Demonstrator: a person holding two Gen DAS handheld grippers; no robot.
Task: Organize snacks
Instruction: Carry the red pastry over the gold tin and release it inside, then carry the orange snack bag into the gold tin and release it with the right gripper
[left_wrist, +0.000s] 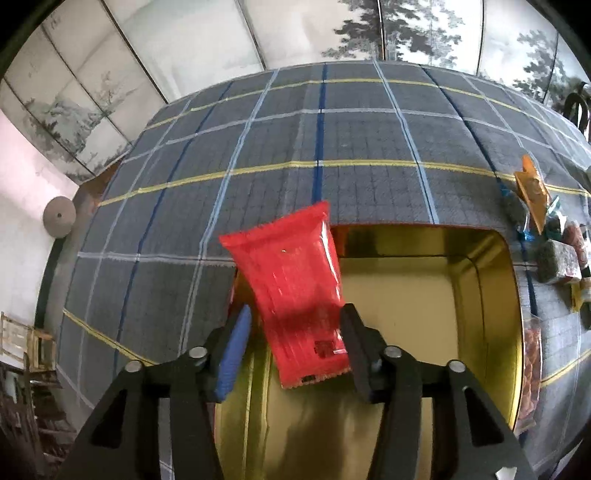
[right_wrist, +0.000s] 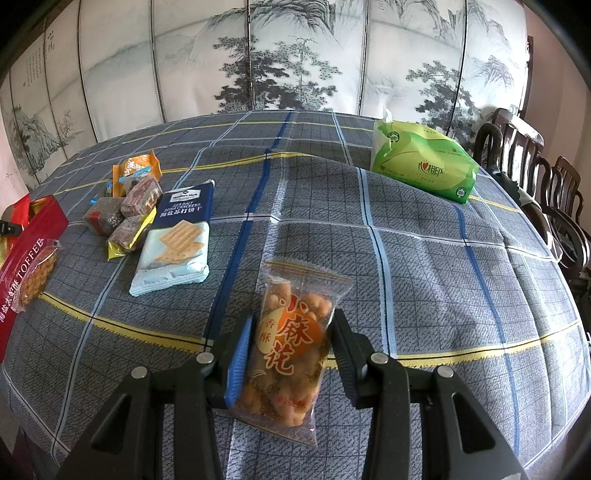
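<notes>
Now, left gripper (left_wrist: 293, 325) jaws closed on red snack pack (left_wrist: 291, 284) over gold tin (left_wrist: 424, 295), right gripper (right_wrist: 291, 339) jaws squeezing twisted dough snack bag (right_wrist: 291, 343) above the checked surface (right_wrist: 424, 258).

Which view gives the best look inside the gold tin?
The left wrist view: it looks down into the gold tin, showing its floor and walls. The right wrist view catches only the tin's red outer side at its left edge.

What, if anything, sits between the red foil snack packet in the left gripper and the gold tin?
Nothing visible. The red foil snack packet hangs in the left gripper above the gold tin, whose visible floor looks bare.
</notes>
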